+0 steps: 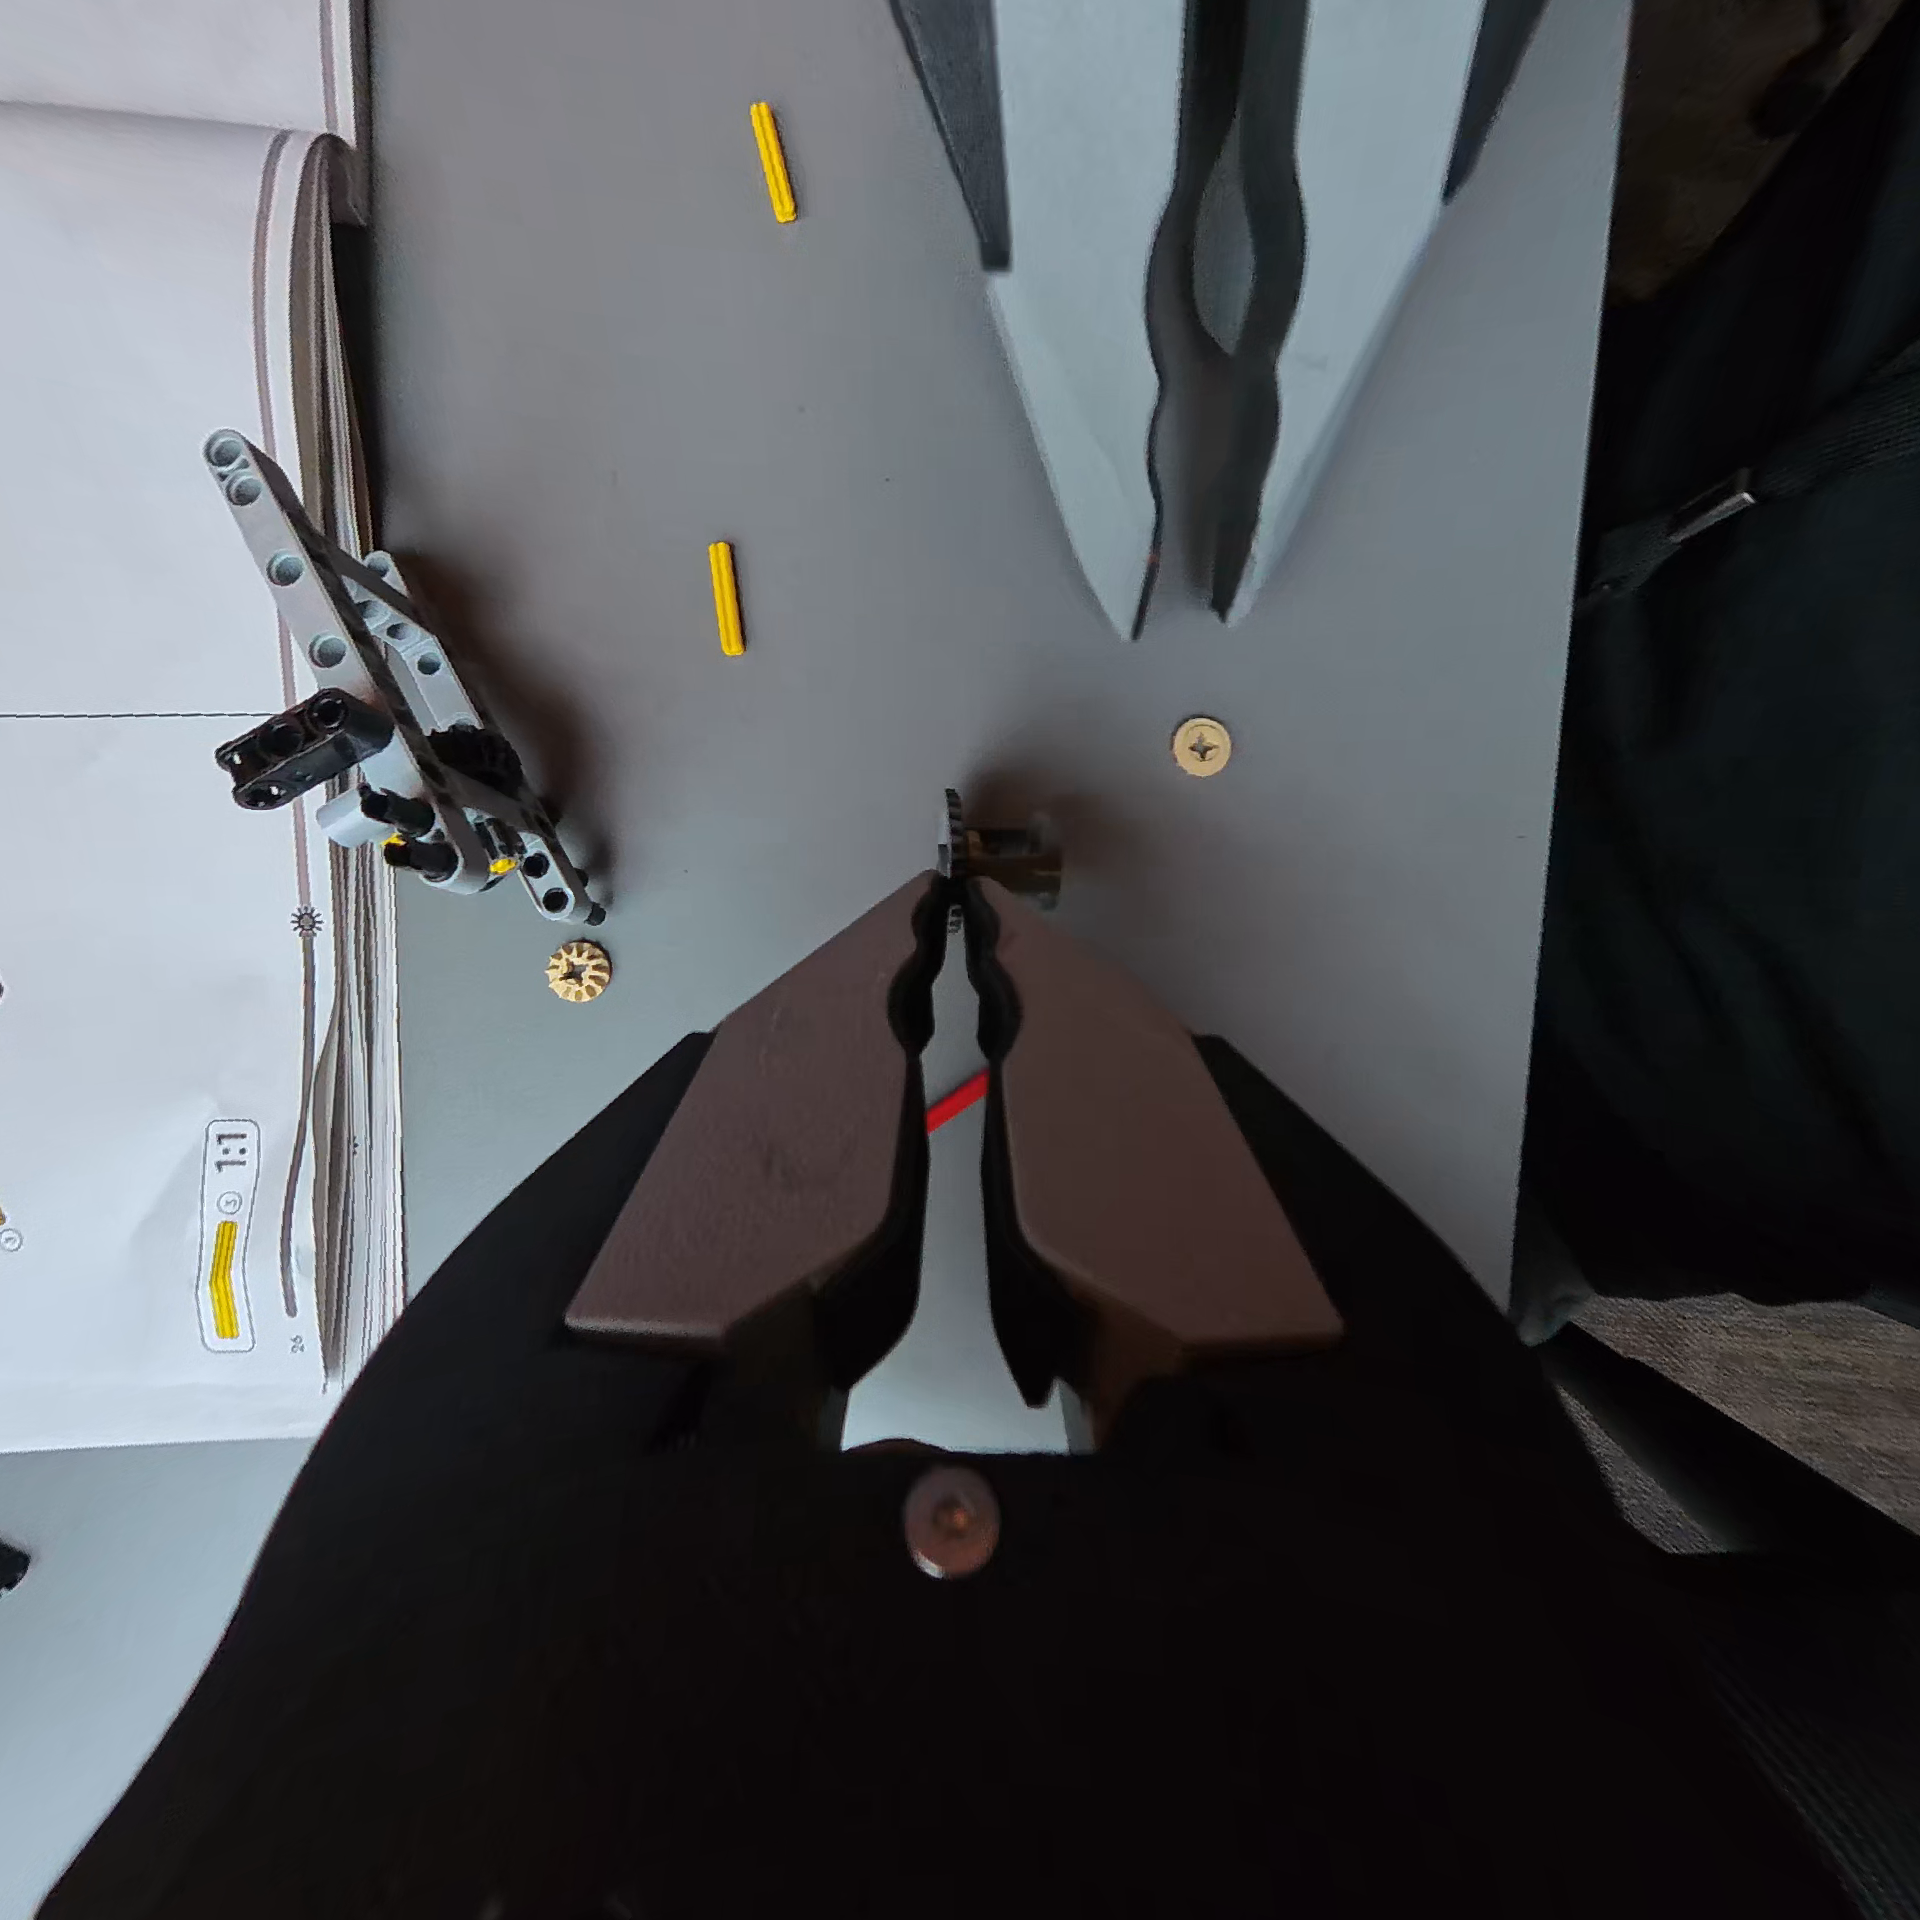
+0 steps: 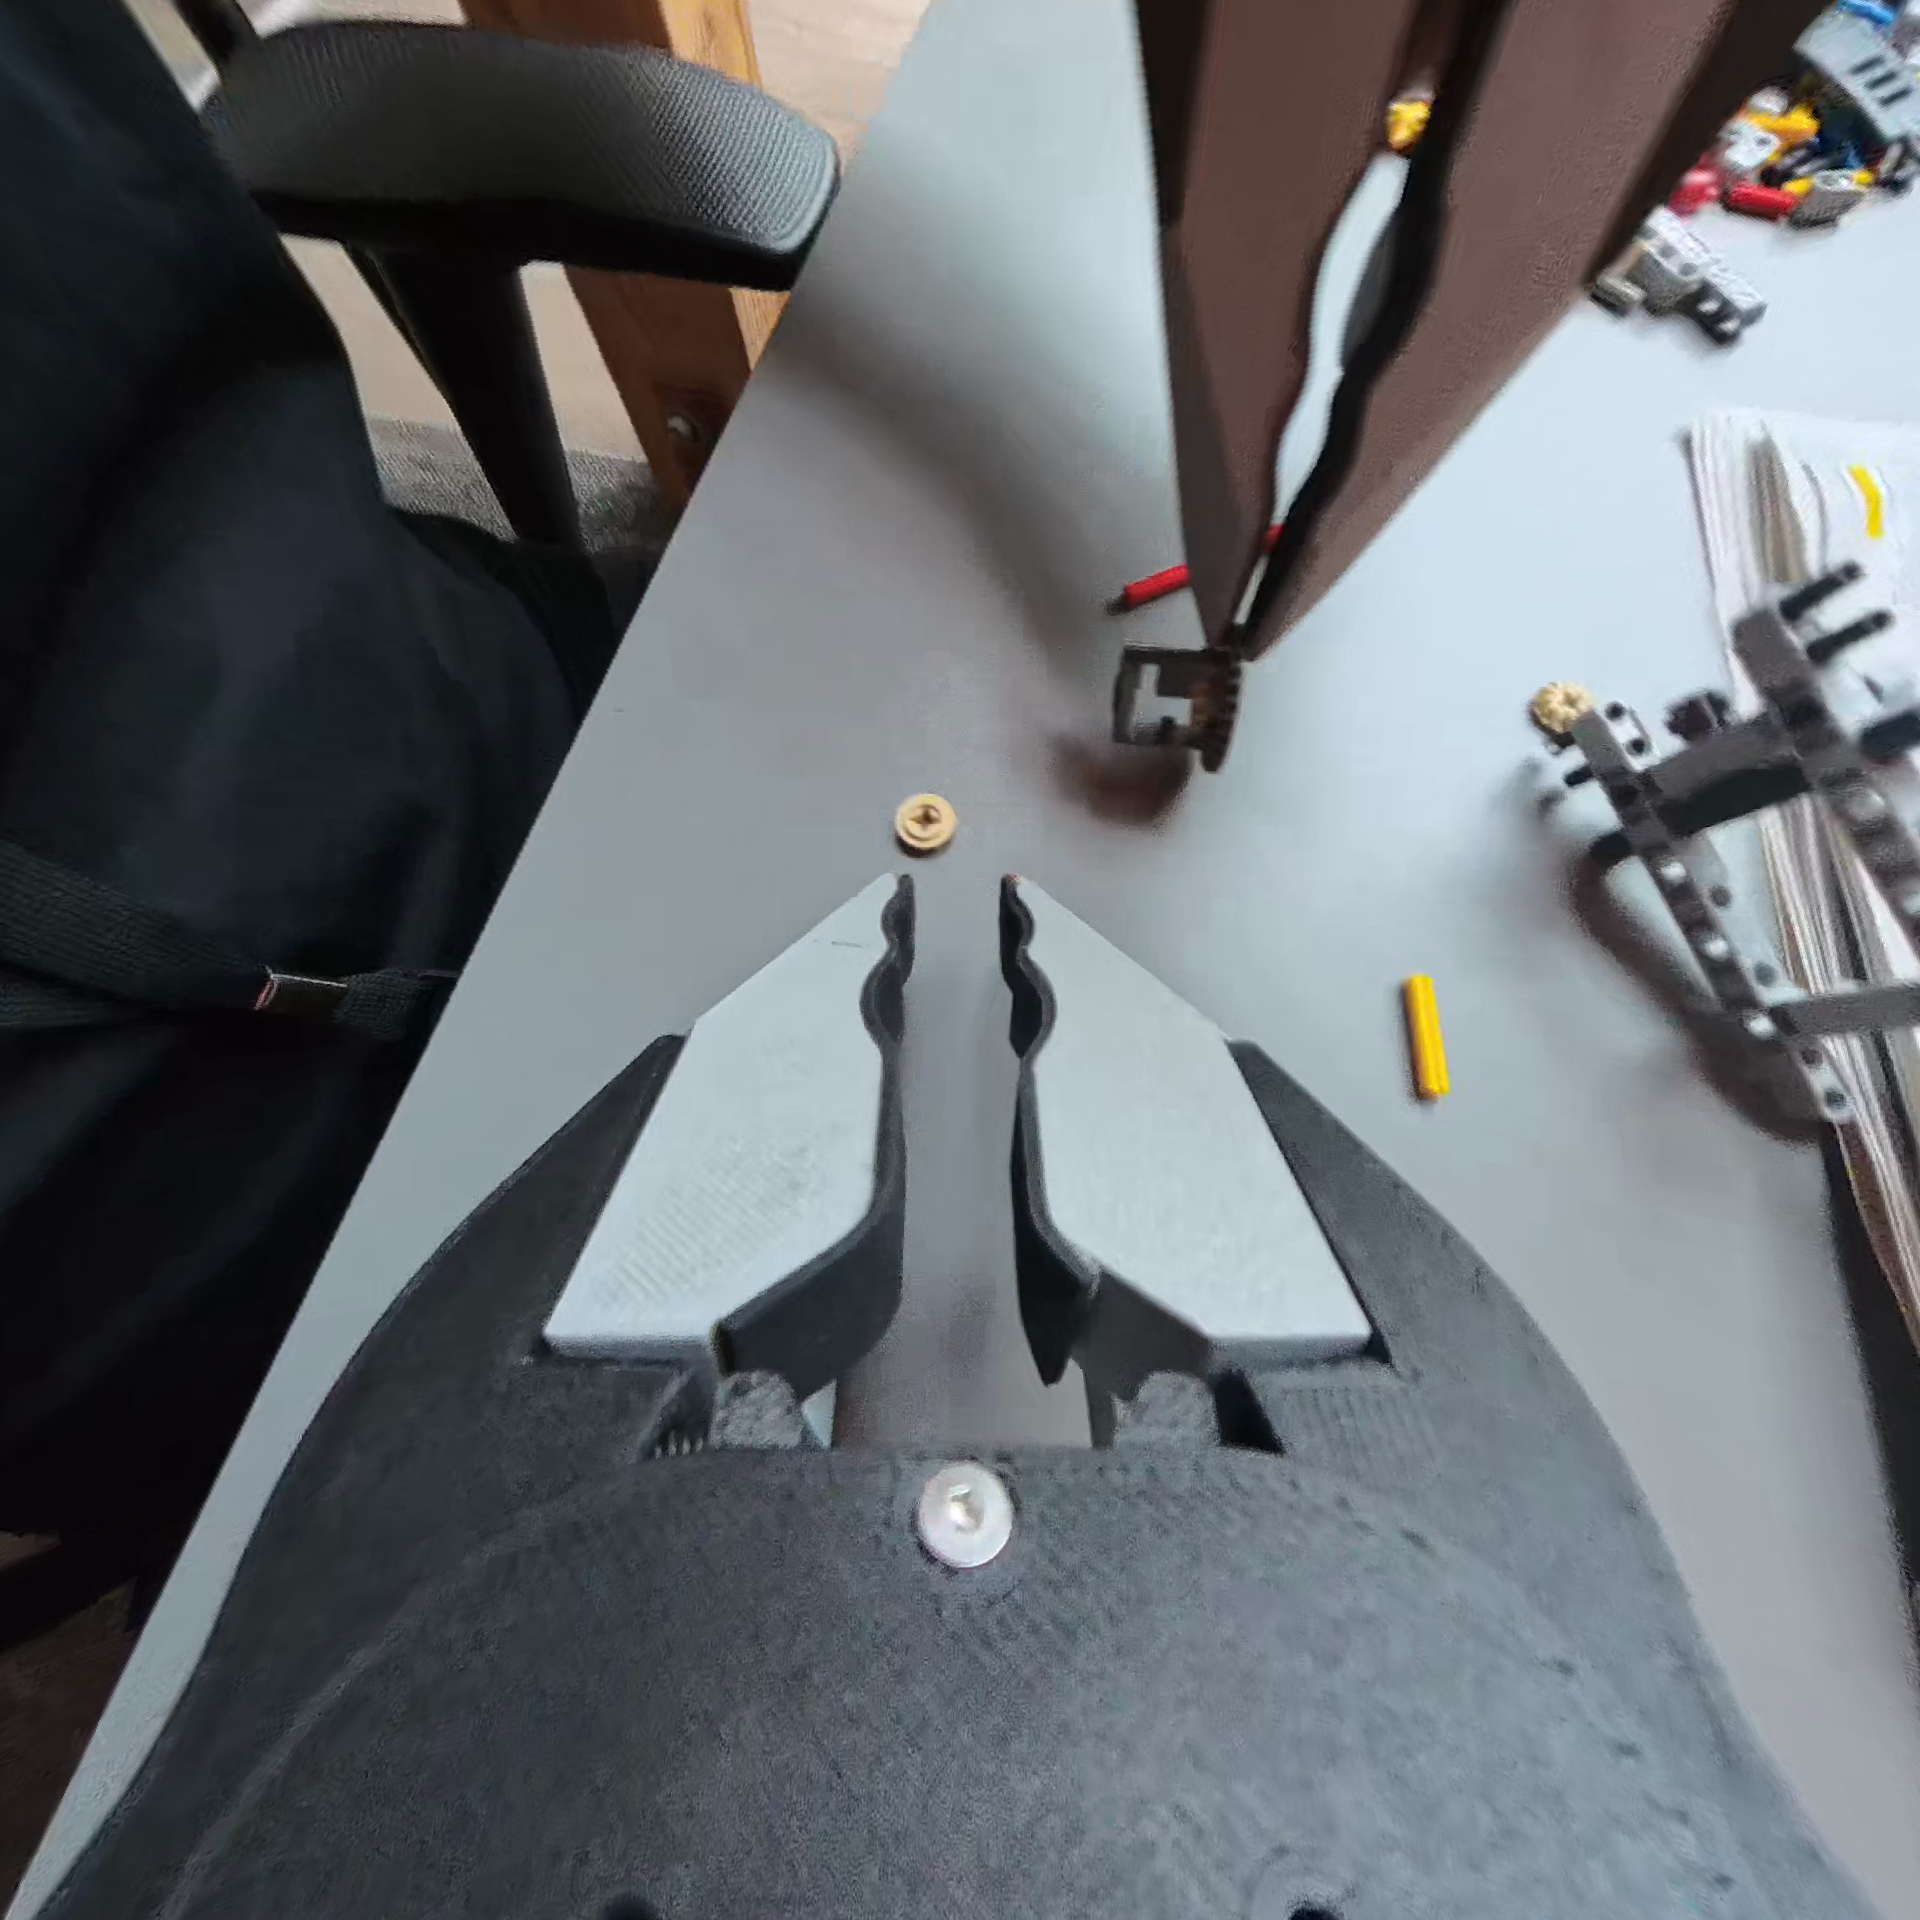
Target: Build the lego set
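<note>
Lego gear piece (image 1: 987, 847) pinched by left fingers (image 1: 951, 914) near table edge (image 1: 1548, 935); right fingers (image 2: 1023, 935) parted.

A black mesh chair armrest (image 2: 582, 156) stands beside the grey table (image 2: 935, 436), perhaps before wooden furniture (image 2: 665, 332).

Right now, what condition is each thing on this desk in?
Left gripper: shut on the gear piece, held above the desk.
Right gripper: open, empty.
Tan disc: lying flat, loose.
Yellow rods: lying loose.
Half-built model: resting against the booklet.
Booklet: open.
</note>
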The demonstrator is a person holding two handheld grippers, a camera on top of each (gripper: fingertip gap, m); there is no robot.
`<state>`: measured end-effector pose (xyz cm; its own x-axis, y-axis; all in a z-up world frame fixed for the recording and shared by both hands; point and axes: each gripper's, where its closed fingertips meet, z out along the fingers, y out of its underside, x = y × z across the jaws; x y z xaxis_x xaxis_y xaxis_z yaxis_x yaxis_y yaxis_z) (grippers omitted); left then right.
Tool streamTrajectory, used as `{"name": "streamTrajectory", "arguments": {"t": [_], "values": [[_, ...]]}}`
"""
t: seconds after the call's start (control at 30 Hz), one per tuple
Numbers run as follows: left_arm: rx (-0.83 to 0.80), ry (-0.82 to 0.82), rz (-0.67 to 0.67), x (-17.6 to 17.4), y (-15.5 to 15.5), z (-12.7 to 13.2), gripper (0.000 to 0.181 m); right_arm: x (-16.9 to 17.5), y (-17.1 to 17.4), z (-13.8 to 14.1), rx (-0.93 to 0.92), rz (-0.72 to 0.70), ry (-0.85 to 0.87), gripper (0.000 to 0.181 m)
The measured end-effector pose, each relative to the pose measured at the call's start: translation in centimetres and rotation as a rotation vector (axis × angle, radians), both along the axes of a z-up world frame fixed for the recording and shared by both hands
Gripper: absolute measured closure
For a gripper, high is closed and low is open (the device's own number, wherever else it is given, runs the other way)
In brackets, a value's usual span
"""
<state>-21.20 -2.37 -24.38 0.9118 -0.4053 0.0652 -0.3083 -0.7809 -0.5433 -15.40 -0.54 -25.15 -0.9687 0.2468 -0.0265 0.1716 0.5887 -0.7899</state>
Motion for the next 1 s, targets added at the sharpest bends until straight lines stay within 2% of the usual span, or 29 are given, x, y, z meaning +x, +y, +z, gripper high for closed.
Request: {"name": "streamTrajectory", "arguments": {"t": [0.13,0.3,0.47,0.53,0.6,0.7,0.8,0.93,1.0], "values": [[-0.011,-0.003,-0.008,0.2,-0.2,-0.1,0.181,0.3,-1.7,-0.9,0.070,0.018,0.028,0.162],[-0.017,-0.005,-0.017,0.3,-0.2,-0.2,0.181,0.1,-1.9,-1.1,0.103,0.011,0.102,0.162],[-0.015,-0.011,-0.021,0.2,0.0,-0.4,0.181,0.4,-2.0,-1.2,0.132,0.084,0.176,0.163],[-0.017,-0.016,-0.021,0.2,0.1,-0.4,0.181,0.3,-2.2,-1.4,0.130,0.095,0.176,0.164],[-0.022,-0.021,-0.025,0.3,0.1,-0.4,0.181,0.2,-2.4,-1.5,0.122,0.093,0.146,0.174],[-0.039,-0.026,-0.031,0.3,0.0,-0.4,0.181,-0.3,-2.2,-1.5,0.114,0.054,0.115,0.174],[-0.063,-0.038,-0.042,0.2,0.1,-0.4,0.181,-0.9,-1.6,-1.1,0.063,-0.020,0.012,0.175],[-0.086,-0.072,-0.064,0.5,0.3,-0.4,0.181,-1.4,-0.7,0.0,-0.122,-0.092,-0.333,0.176],[-0.087,-0.087,-0.070,0.7,0.5,-0.4,0.181,-2.1,0.1,0.9,-0.222,-0.128,-0.437,0.176]]}}
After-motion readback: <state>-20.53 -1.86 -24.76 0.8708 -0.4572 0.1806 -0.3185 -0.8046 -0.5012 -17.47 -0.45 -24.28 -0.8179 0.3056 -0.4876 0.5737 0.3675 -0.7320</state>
